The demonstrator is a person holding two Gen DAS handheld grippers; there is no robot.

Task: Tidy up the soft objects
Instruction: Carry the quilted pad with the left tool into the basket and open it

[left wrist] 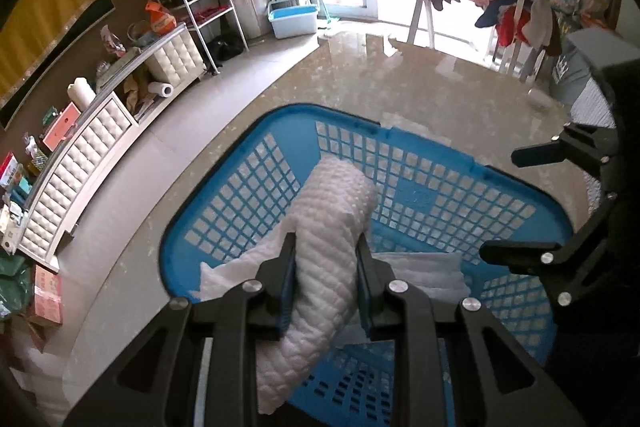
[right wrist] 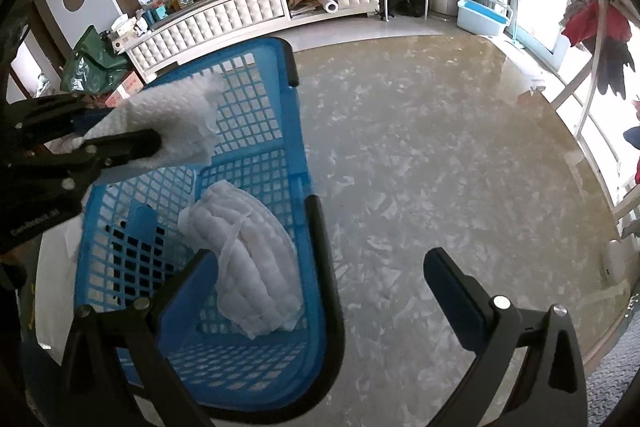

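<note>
Hanging over the blue basket (left wrist: 256, 163), the left hand-held gripper (left wrist: 326, 283) clenches a rolled white cloth (left wrist: 332, 227), its long axis pointing forward. Rightward, the right hand-held gripper (right wrist: 320, 291) stands released beside the basket's rim, where another cloth (right wrist: 256, 267) lies.

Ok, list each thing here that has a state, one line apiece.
left gripper: shut on the rolled white quilted cloth
rolled white quilted cloth: held above the basket
right gripper: open, holding nothing, astride the basket's rim
blue plastic basket: upright on the table
folded white cloth: lying inside the basket
</note>
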